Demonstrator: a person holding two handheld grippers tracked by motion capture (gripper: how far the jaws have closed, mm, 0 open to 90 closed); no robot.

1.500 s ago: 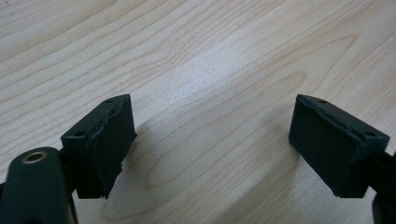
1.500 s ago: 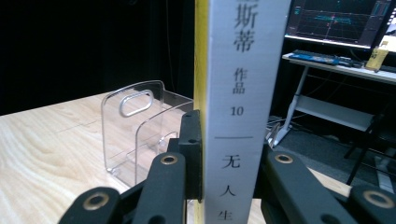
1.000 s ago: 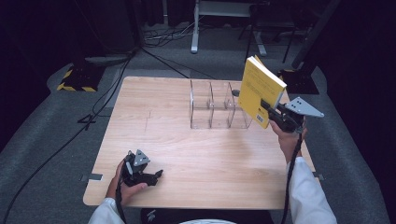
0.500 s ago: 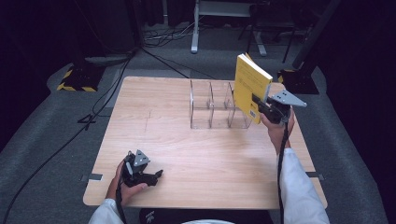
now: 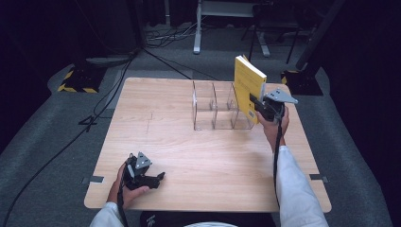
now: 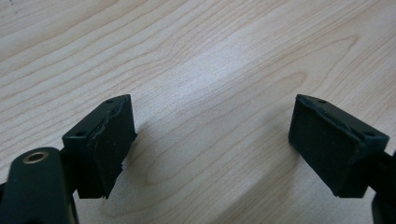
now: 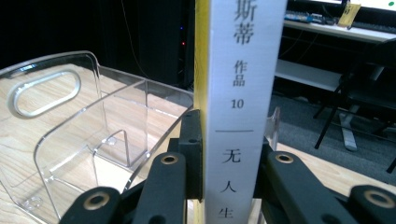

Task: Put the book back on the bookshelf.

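Dark studio floor, crossed by cables and stand legs, is seen around a pale wooden table (image 5: 189, 142) in the high view. At about one o'clock on the table, a clear plastic organizer (image 5: 215, 112) with three upright compartments is set, its open side turned toward the person. A yellow book (image 5: 248, 85) with a white spine is held upright in the right tool (image 5: 261, 105), just beside the right-hand end of the organizer and above the table, tilted slightly with its top toward eleven o'clock. The right tool is pinched on the lower part of the book; in the right gripper view the white spine (image 7: 240, 93), printed with dark characters, is seen rising between the two black jaws, which are pressed against the covers on either side, and the curved clear walls of the organizer (image 7: 93, 135) are seen at nine o'clock of it. Whether the book touches the organizer cannot be told. The left tool (image 5: 158, 178) is rested on the table at about seven o'clock, near the front edge, well apart from the organizer. Its jaws are spread wide, with bare wood (image 6: 210, 116) between them and nothing gripped.
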